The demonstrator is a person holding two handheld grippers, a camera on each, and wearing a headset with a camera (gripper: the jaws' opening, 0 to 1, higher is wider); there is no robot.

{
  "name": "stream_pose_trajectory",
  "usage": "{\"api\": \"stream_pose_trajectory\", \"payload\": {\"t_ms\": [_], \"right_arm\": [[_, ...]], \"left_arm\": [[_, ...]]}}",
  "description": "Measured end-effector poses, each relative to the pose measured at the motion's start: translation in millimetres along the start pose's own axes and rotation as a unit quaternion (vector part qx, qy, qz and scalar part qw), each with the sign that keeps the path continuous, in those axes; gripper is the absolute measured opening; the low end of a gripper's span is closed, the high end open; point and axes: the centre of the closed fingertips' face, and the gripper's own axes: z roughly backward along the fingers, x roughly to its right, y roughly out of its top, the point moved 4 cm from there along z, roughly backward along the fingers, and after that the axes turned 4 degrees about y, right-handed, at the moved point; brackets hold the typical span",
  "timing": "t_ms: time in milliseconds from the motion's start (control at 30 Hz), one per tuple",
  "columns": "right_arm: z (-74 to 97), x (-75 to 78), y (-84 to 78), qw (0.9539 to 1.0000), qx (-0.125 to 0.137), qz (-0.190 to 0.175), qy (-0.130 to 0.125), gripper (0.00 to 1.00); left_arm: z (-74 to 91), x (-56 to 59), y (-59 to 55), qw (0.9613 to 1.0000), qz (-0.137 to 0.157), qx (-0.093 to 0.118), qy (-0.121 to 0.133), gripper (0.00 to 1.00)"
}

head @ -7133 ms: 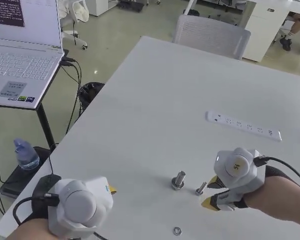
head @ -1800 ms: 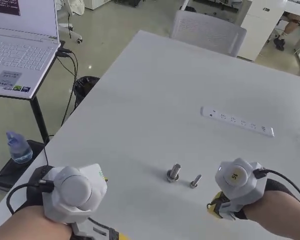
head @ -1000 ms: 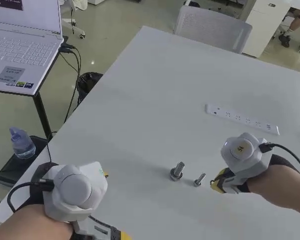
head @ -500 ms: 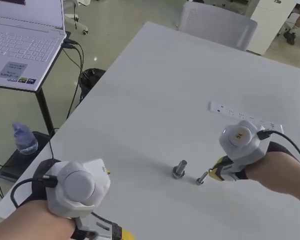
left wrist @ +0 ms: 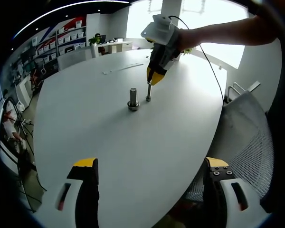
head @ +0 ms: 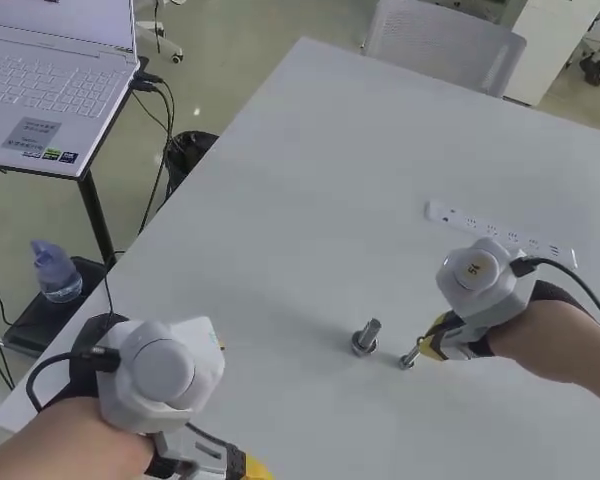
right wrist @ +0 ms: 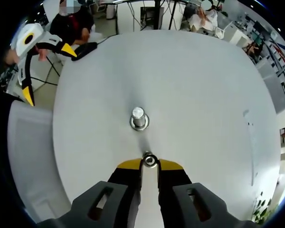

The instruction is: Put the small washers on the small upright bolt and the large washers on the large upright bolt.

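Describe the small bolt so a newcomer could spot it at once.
On the white table, near the person's edge, two bolts stand upright side by side. The small bolt sits at the fingers of the right gripper, right of the large bolt in the head view. It is the thinner, shorter one.

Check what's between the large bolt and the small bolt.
Nothing: bare table between large bolt and small bolt, per both gripper views.

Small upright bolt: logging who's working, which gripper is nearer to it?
Right. The right gripper has its tips at the top of the small upright bolt; the left gripper hangs open, far back from it.
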Motion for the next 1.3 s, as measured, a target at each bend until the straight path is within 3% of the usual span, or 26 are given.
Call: {"api": "stream_pose_trajectory", "payload": {"t_ms": [667, 1300], "right_arm": [[-14.5, -0.6, -2.3, 0.9999, -0.013, 0.01, 0.003, 0.12], [-39.1, -2.1, -9.1, 0.9994, -0.019, 0.027, 0.002, 0.13]], "left_arm": [[-4.2, -2.6, -2.3, 1.0, 0.002, -0.008, -0.005, 0.88], [-3.5, -7.4, -9.6, 0.9999, 0.004, -0.013, -0.008, 0.86]]}}
